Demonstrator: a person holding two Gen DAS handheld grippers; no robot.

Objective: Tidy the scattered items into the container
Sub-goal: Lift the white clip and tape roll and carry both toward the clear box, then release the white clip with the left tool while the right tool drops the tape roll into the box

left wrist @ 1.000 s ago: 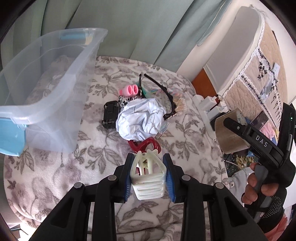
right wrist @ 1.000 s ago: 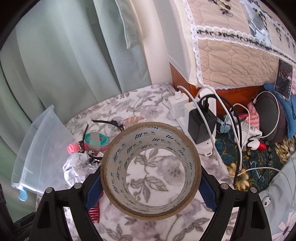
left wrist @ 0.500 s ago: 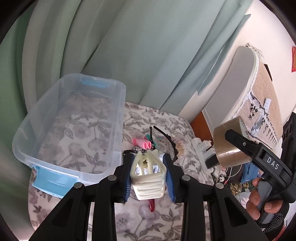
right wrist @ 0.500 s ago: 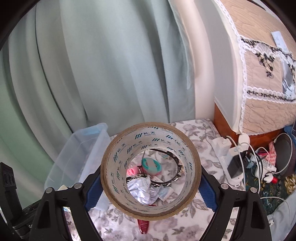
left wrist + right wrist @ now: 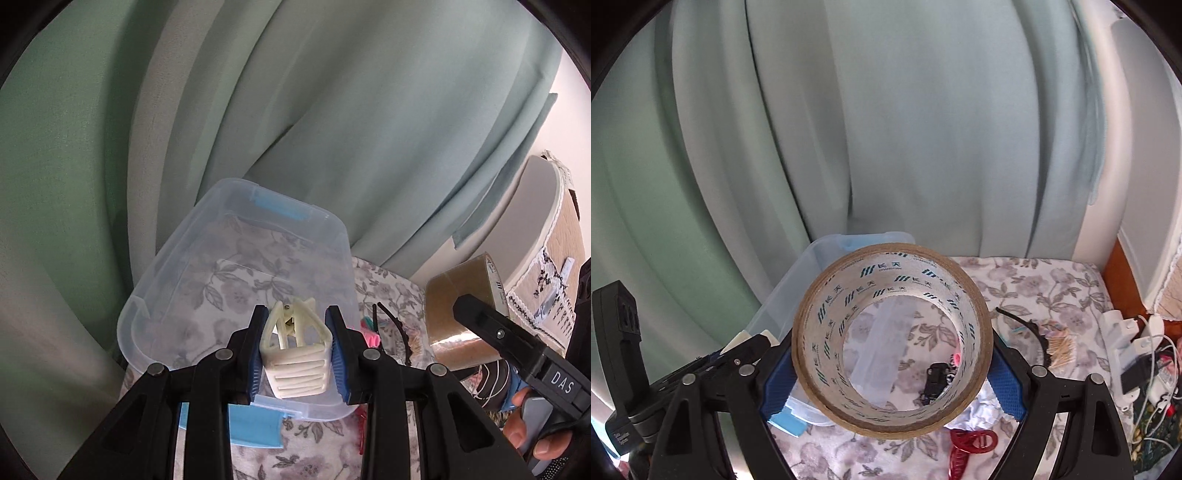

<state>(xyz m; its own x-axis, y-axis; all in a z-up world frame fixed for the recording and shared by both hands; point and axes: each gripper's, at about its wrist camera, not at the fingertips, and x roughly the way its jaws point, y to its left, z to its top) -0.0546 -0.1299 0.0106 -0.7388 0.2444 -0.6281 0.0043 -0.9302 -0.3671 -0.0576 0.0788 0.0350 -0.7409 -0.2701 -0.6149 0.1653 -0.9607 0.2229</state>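
Left gripper [image 5: 295, 349]: jaws narrow, clamped on cream hair claw clip [image 5: 294, 360], above clear storage bin [image 5: 236, 206]. Right gripper [image 5: 892, 373]: jaws wide, gripping brown packing tape roll [image 5: 892, 284].

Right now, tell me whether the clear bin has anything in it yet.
Empty: through the clear bin only the floral blanket shows under its floor.

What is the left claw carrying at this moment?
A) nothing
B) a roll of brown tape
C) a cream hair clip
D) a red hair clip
C: the left claw is clamped on a cream hair clip above the clear bin; the tape roll sits in the right claw.
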